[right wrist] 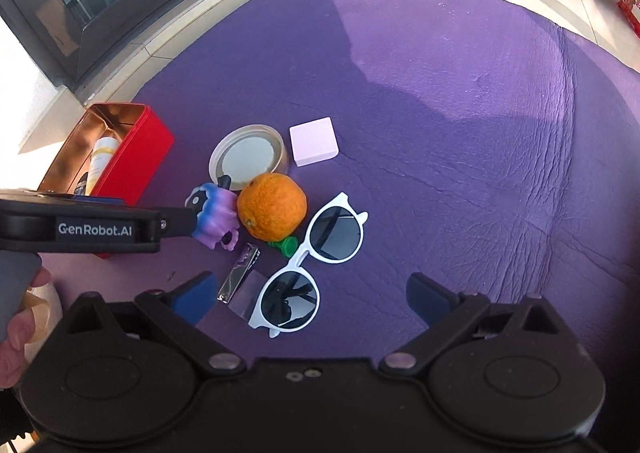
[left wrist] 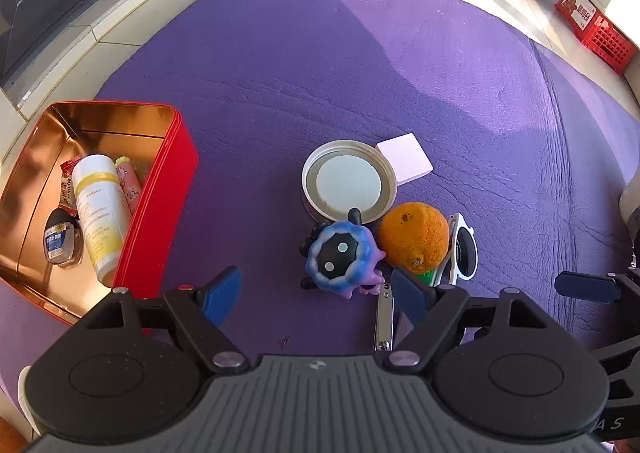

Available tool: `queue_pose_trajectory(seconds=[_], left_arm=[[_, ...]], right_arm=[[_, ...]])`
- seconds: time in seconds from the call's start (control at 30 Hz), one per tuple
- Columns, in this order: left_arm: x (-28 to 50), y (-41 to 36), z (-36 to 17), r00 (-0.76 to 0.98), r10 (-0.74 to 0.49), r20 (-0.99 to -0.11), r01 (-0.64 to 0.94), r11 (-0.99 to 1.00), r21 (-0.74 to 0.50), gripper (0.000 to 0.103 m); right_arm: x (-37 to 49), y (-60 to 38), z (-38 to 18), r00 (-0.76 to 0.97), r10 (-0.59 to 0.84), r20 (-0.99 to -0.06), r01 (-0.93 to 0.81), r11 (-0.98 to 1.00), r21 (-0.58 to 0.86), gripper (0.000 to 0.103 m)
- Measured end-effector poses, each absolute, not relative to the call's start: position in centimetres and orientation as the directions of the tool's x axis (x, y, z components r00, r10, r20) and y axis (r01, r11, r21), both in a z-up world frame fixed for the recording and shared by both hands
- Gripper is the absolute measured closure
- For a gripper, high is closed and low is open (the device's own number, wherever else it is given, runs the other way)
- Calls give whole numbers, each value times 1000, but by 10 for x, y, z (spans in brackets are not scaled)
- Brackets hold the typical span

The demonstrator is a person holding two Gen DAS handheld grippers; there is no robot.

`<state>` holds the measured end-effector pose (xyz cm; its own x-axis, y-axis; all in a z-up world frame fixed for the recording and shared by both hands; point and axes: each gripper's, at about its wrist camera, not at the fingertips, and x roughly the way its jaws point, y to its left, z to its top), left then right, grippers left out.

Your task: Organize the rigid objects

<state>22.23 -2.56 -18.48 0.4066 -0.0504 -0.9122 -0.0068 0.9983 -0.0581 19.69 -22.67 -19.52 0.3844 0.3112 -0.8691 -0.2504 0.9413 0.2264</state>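
My left gripper (left wrist: 316,293) is open and empty, its fingers on either side of a blue-and-purple toy figure (left wrist: 342,257), just short of it. In the right wrist view the toy (right wrist: 214,215) sits at that gripper's tip. My right gripper (right wrist: 312,299) is open and empty above white sunglasses (right wrist: 310,261) and a metal nail clipper (right wrist: 239,273). An orange (left wrist: 414,237) (right wrist: 272,209), a round lid (left wrist: 348,181) (right wrist: 248,157) and a pale pink block (left wrist: 405,158) (right wrist: 313,141) lie beside the toy. The red tin (left wrist: 160,205) (right wrist: 136,157) stands at the left.
The tin holds a white bottle (left wrist: 98,209), snack packets (left wrist: 128,185) and a small dark bottle (left wrist: 60,239). A green piece (right wrist: 286,245) lies under the orange. All rests on a purple mat (left wrist: 360,53). Red crates (left wrist: 592,25) stand far right on the tiled floor.
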Motion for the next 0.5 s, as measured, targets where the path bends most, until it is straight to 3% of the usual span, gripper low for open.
queue_pose_trajectory(seconds=[0.37, 0.5], left_arm=[[236, -35, -215, 375, -93, -922, 71, 995, -72, 21], [241, -36, -219, 374, -103, -922, 82, 994, -78, 21]], right_arm=[[213, -220, -231, 318, 318, -893, -213, 942, 259, 12], [215, -215, -240, 294, 332, -896, -221, 936, 275, 22]])
